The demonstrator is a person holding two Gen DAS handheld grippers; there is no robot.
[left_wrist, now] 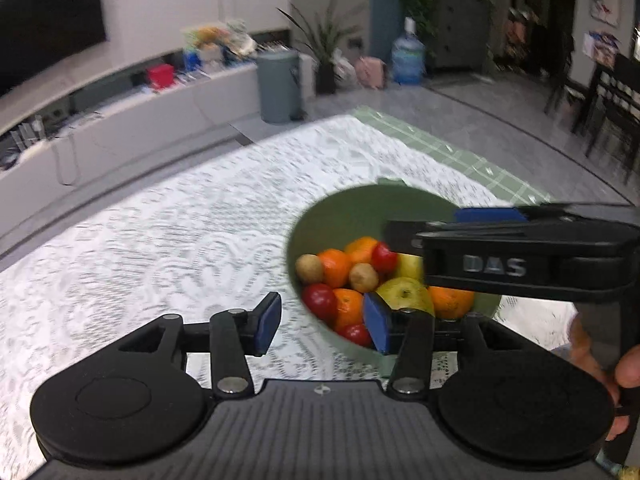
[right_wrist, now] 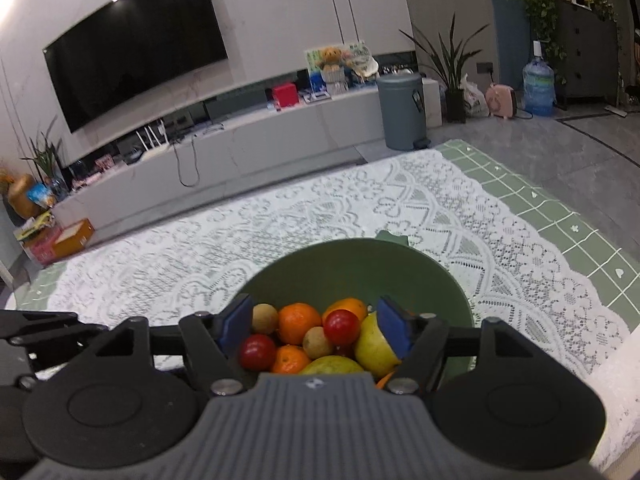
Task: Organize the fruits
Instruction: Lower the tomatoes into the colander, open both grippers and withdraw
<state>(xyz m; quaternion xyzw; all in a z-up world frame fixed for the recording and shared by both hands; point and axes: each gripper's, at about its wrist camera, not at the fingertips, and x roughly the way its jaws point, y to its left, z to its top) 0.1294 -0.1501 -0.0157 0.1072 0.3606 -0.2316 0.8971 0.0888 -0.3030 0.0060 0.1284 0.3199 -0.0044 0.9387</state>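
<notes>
My left gripper (left_wrist: 324, 322) hangs with its fingers (left_wrist: 267, 323) parted and nothing between them, just beside the near rim of the green bowl (left_wrist: 332, 216). My right gripper (right_wrist: 316, 330) is over the same bowl (right_wrist: 360, 264), its fingers (right_wrist: 394, 330) spread apart and holding nothing; the fruit (right_wrist: 304, 336) lies loose beyond them. In the bowl are oranges (left_wrist: 335, 266), red round fruits (left_wrist: 319, 300), small brown ones (left_wrist: 309, 268) and yellow-green pears (left_wrist: 404, 294).

The bowl stands on a surface covered by a white lace cloth (right_wrist: 280, 216) laid over a green checked cloth (right_wrist: 560, 216). Beyond it, a dark television (right_wrist: 132, 44) hangs on a pale wall above a long low white cabinet (right_wrist: 240, 148) cluttered with small things, among them a red box (right_wrist: 285, 95). A grey bin (right_wrist: 400, 110), a potted plant (right_wrist: 454, 68), a water jug (right_wrist: 538, 84) and a dark dresser (right_wrist: 584, 52) stand on the grey tiled floor (right_wrist: 560, 136).
</notes>
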